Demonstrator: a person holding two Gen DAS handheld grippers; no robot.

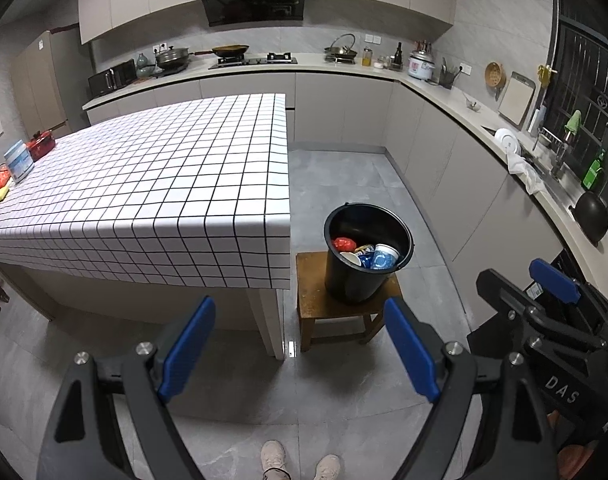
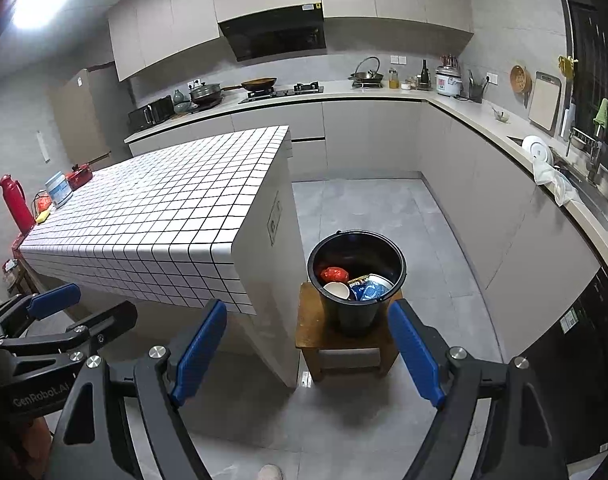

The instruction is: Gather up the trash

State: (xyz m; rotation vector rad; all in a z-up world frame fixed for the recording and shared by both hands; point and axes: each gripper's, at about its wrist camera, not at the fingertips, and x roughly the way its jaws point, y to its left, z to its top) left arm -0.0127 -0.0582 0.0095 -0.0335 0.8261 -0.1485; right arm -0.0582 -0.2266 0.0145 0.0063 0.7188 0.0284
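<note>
A black bucket [image 1: 367,276] [image 2: 357,312] stands on a small wooden stool [image 1: 315,304] [image 2: 315,336] beside the table. Inside it lie a red wrapper [image 1: 343,245] [image 2: 333,275], a white cup [image 2: 336,290] and blue-and-white paper cups [image 1: 383,258] [image 2: 369,290]. My left gripper [image 1: 300,344] hangs open over the floor in front of the table and stool, nothing between its blue pads. My right gripper [image 2: 307,350] is open too, just short of the stool, and holds nothing. Each gripper shows at the edge of the other's view.
A table with a white checked cloth [image 1: 164,184] [image 2: 164,208] fills the left; at its far end sit a white tub [image 1: 19,160] [image 2: 58,190], red items and a red flask [image 2: 14,204]. Kitchen counters [image 1: 443,96] line the back and right. A person's shoes [image 1: 300,460] stand below.
</note>
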